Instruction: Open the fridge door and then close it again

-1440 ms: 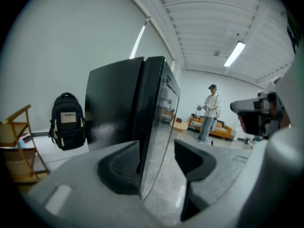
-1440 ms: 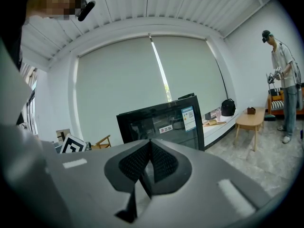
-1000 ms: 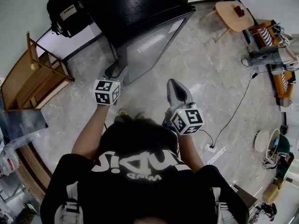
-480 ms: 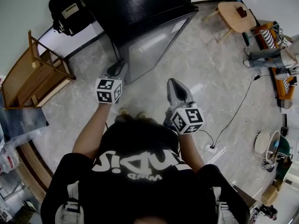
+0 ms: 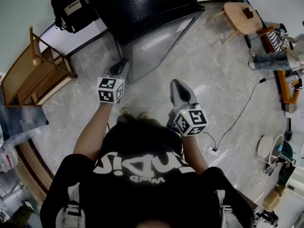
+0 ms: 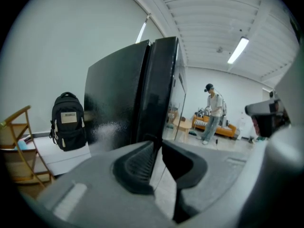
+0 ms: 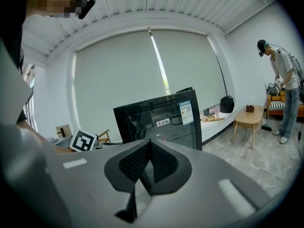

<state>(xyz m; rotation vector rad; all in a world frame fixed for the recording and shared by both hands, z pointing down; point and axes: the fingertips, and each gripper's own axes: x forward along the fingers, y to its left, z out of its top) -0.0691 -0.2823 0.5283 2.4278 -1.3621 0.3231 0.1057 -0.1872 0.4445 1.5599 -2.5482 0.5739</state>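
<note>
The pale tiled floor [image 5: 223, 75] carries a wooden chair [image 5: 35, 75] at far left, a backpack [image 5: 71, 6] against the wall, and the black fridge [image 5: 137, 8] at top centre. The glass fridge door [image 5: 156, 44] is closed.

Step in hand: taking hold of the door. The left gripper [image 5: 118, 68] sits at the door's left edge. Its jaws have just been closing and are now narrow, with the edge between them and the pads apparently bearing on it. The right gripper [image 5: 176, 83] hangs well clear of the fridge, jaws together and empty.

Next move: confirm the grip, then pull along an arc about the far hinge so the edge does not slip out.

Compared with one second ago, both grippers are in the same place and the door remains shut. Only the left jaw gap has changed.
</note>
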